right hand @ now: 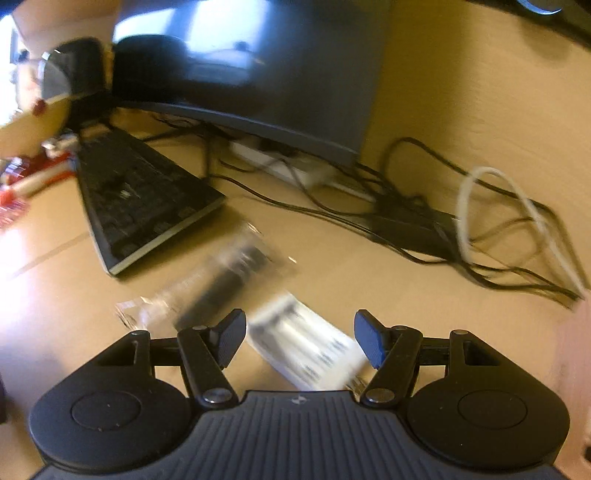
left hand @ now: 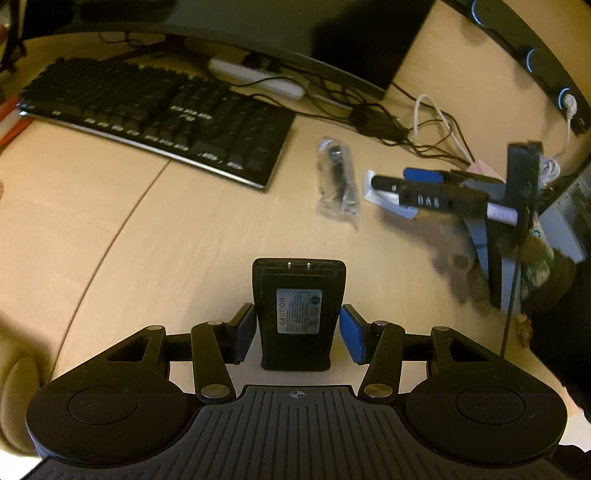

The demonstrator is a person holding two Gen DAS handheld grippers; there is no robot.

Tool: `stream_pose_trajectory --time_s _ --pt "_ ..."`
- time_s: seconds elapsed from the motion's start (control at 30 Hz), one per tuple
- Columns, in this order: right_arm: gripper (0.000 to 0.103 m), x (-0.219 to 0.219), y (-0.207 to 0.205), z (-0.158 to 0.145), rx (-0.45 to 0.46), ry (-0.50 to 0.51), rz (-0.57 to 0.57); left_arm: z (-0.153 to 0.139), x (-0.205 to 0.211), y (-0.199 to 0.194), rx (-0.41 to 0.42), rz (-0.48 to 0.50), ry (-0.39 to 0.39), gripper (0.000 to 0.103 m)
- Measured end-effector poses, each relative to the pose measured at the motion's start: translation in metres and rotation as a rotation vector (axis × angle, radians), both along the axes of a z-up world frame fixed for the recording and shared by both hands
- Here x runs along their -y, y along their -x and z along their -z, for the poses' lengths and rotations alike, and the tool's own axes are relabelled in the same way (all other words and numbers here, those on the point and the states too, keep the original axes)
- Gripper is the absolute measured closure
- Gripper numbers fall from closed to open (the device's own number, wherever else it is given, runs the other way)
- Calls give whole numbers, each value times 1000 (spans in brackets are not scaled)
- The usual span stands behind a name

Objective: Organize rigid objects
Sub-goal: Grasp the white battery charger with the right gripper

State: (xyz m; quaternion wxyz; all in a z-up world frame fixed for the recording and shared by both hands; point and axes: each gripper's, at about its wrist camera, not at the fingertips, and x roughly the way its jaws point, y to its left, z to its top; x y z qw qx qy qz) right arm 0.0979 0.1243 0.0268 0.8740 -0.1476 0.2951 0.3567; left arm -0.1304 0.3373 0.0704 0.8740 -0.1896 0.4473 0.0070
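Note:
A black battery pack (left hand: 299,314) with a white caution label lies on the wooden desk between the fingers of my left gripper (left hand: 297,328). The pads stand beside its sides with a small gap on the right, so the jaws are open around it. My right gripper (right hand: 299,336) is open and hovers over a white printed packet (right hand: 306,347); the same gripper shows in the left wrist view (left hand: 424,184) over that packet (left hand: 384,201). A clear plastic bag with a black part (left hand: 338,181) lies between them, and it shows blurred in the right wrist view (right hand: 221,284).
A black keyboard (left hand: 159,114) lies at the back left under a monitor (left hand: 258,33). A white power strip (left hand: 258,77), a black adapter (right hand: 413,229) and tangled black and white cables (right hand: 517,236) fill the back right. Red items (right hand: 22,181) lie far left.

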Motion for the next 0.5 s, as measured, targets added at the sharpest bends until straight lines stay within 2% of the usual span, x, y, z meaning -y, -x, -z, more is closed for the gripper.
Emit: stream_pose_trajectory --time_s 0.1,0.13,0.2,0.27,0.33,0.43,0.5 --pt "37 -2 -24 7 -54 -20 64 0 -3 6 3 -20 11 49" --pt "37 1 -31 8 -98 -50 87 0 -2 7 6 -28 15 49" --pt "37 9 -40 7 -249 -124 120 0 -3 11 18 -47 27 49" --pt "37 14 -30 2 -330 -187 65 -2 -3 13 33 -67 44 49" --pt "37 14 -7 -9 -292 -176 18 -5 -4 14 48 -85 67 49" --pt "37 3 24 -20 -123 -35 28 -8 -1 12 64 -92 74 49" --pt "37 -7 39 -21 -52 27 5 -8 1 9 66 -89 74 49"
